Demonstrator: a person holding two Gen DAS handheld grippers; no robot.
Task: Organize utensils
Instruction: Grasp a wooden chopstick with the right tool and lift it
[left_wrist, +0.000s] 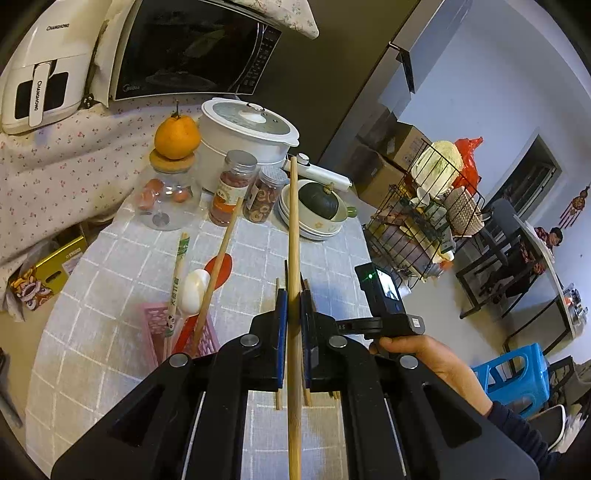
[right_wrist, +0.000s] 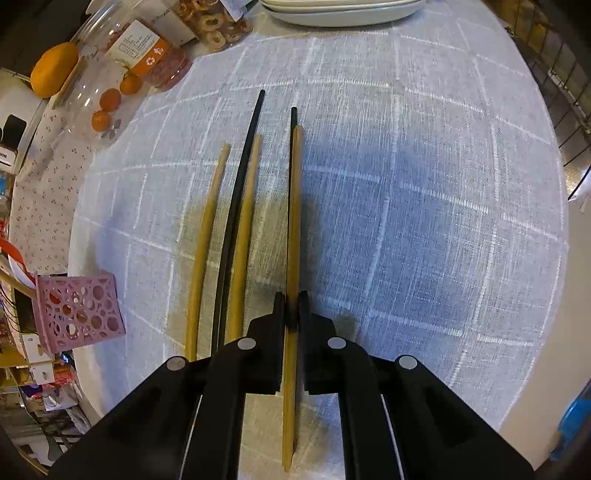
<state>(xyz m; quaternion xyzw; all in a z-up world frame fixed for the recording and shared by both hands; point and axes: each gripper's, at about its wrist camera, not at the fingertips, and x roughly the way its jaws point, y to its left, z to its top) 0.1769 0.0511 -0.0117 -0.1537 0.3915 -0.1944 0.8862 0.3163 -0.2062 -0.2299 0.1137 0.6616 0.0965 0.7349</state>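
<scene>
1. A single wooden chopstick (left_wrist: 293, 236) is pinched between the closed fingers of the left gripper (left_wrist: 293, 295) and is held above the checked tablecloth (left_wrist: 110, 258), pointing towards the bowls.
2. A wooden chopstick (right_wrist: 294, 229) is clamped by the right gripper (right_wrist: 293, 306), whose fingers are pressed against it; a black chopstick (right_wrist: 294, 114) is seen directly beside it, and whether that one is also gripped cannot be told.
3. Two more wooden chopsticks (right_wrist: 205, 236) and a second black chopstick (right_wrist: 240, 192) are laid flat on the cloth, just left of the right gripper.
4. A pink perforated holder (left_wrist: 207, 341) is stood at the table's near left edge; a paper-wrapped chopstick pair, a wooden chopstick, a white spoon (left_wrist: 194, 291) and a red spoon (left_wrist: 219, 271) are kept in it.
5. "CHANGHONG" is read twice on the white appliance (left_wrist: 44, 85) at the back, and "Midea" faintly on the microwave (left_wrist: 192, 48).
6. Chinese print on the wrapper and jar labels is too small to be read.
</scene>
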